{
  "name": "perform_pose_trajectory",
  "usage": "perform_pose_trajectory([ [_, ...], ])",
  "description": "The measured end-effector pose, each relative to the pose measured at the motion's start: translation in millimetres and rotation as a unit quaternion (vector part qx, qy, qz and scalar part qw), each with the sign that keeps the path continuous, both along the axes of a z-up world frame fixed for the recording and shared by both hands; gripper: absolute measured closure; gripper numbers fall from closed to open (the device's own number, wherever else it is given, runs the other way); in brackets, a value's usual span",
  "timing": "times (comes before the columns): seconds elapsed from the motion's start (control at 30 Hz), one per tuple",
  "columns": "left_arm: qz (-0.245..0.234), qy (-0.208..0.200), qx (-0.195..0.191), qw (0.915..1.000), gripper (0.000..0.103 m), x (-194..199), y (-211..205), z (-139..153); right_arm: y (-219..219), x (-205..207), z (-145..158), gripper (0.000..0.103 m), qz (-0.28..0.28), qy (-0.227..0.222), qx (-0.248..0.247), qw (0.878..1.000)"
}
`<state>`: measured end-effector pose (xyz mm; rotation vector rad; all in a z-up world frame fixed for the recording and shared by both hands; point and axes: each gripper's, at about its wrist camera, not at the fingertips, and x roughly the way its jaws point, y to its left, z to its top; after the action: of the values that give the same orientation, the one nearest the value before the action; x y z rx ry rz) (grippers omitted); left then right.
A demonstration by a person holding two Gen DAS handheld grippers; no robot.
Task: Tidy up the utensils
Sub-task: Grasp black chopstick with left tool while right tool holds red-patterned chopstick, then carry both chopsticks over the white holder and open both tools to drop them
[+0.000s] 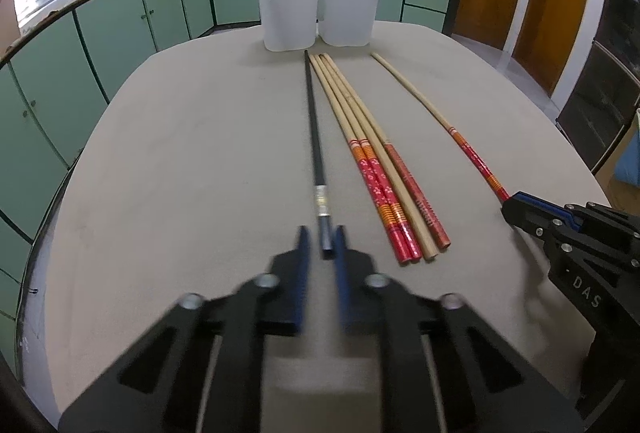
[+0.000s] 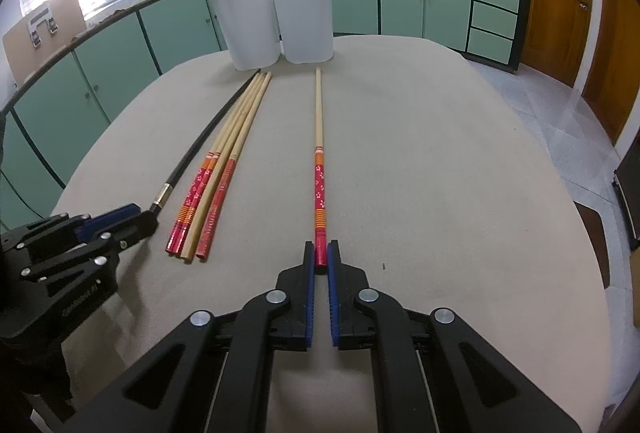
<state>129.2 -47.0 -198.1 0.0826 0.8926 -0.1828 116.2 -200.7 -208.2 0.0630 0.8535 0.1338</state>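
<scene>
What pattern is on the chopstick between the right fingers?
Red with small white flowers and orange stripes on the lone chopstick; the right wrist view shows it best.

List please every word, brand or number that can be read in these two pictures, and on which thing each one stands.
"DAS": white letters on the black body of the right gripper, seen from the left wrist view.
Embossed line on the body of the left gripper, seen from the right wrist view: too blurred to read.
Chopsticks: only flower and stripe patterns, no text.
White holders: no text.
</scene>
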Motion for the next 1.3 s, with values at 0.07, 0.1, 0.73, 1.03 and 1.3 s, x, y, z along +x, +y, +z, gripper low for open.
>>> perform_pose_trajectory([
  [0.07,0.0,-0.002,0.004,1.0,0.097,-1,-2,0,-1,0,0,0.097,0.0,-0.001,0.0,1.0],
  [0.1,0.001,-0.002,0.003,1.0,0.097,-1,-2,0,-1,0,0,0.097,0.0,-0.001,0.0,1.0],
  [0.73,0.006,-0.081,-0.009,0.9967,0.097,-21,15,66,-10,-12,56,0.097,-0.004,-0.065,0.006,0.998],
  [1.03,0.001,-0.151,-0.032,0.988,0.097,-17,19,129,-19,-12,120,0.097,0.003,-0.125,0.019,0.992],
  [1.3,-0.01,-0.192,-0.045,0.9804,0.097,5,20,173,-19,4,171,0.097,0.031,-0.159,0.012,0.987],
])
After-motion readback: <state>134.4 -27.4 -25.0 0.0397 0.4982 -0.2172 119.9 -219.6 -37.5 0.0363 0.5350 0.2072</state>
